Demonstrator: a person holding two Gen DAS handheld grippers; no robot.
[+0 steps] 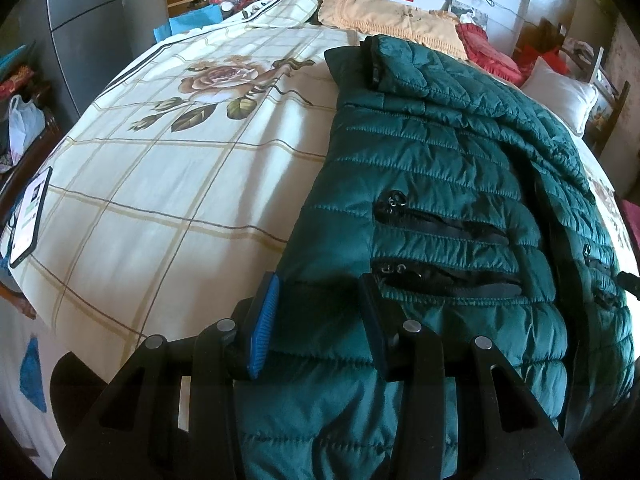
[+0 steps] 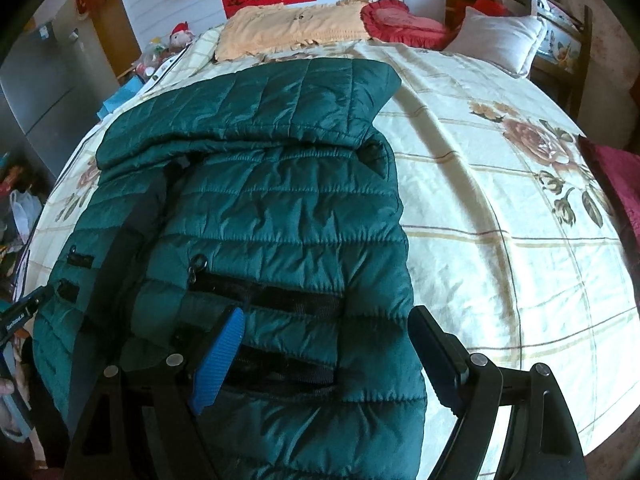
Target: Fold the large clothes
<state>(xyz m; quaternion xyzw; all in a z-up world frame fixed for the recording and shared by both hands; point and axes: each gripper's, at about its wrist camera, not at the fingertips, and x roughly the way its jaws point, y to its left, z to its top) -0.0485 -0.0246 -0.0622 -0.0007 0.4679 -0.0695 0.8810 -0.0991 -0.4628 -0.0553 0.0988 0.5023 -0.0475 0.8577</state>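
A dark green quilted puffer jacket (image 1: 432, 168) lies on the bed, front up, with both sleeves folded across the chest. Its black pocket zips show. My left gripper (image 1: 320, 300) is open over the jacket's lower left hem, one blue pad (image 1: 262, 324) off the edge on the sheet side. In the right wrist view the jacket (image 2: 280, 200) fills the left half. My right gripper (image 2: 328, 332) is open wide, its jaws straddling the lower right hem, with the blue pad (image 2: 218, 360) on the jacket by the pocket zip.
The bed has a cream checked sheet with rose prints (image 1: 168, 184). A yellow blanket (image 2: 288, 26), a red heart cushion (image 2: 404, 24) and a white pillow (image 2: 500, 40) lie at the head. A phone (image 1: 30, 216) lies at the bed's left edge.
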